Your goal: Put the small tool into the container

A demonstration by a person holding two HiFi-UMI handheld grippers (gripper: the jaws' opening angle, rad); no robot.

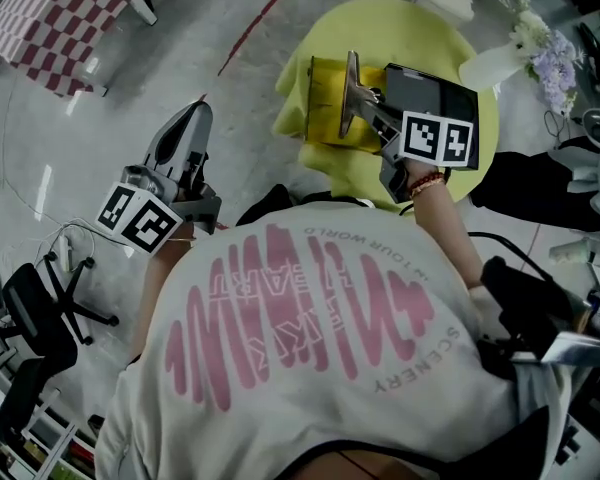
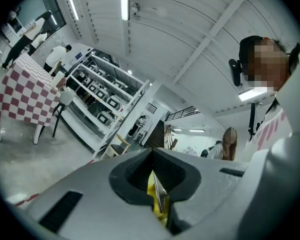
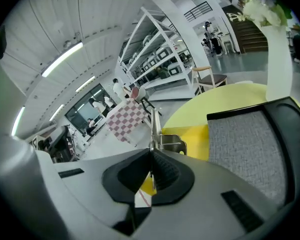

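Observation:
A small metal tool (image 1: pixel 350 90) with a thin flat blade stands up from my right gripper (image 1: pixel 373 110), which is shut on it. In the right gripper view the tool (image 3: pixel 154 129) rises straight out of the closed right gripper (image 3: pixel 151 156). It hangs over the yellow container (image 1: pixel 326 103) on the round yellow-green table (image 1: pixel 380 28). The same container (image 3: pixel 192 136) lies just beyond the jaws. My left gripper (image 1: pixel 195 118) is held off to the left over the floor, away from the table. The left gripper (image 2: pixel 152 156) is shut, with a thin yellow and silver piece (image 2: pixel 158 201) pinched in the notch.
A black tray with a grey mat (image 1: pixel 430 88) lies right of the container. A white vase (image 1: pixel 492 65) with flowers stands at the table's right edge. A checked table (image 1: pixel 65 18) and an office chair (image 1: pixel 40 318) stand on the floor to the left.

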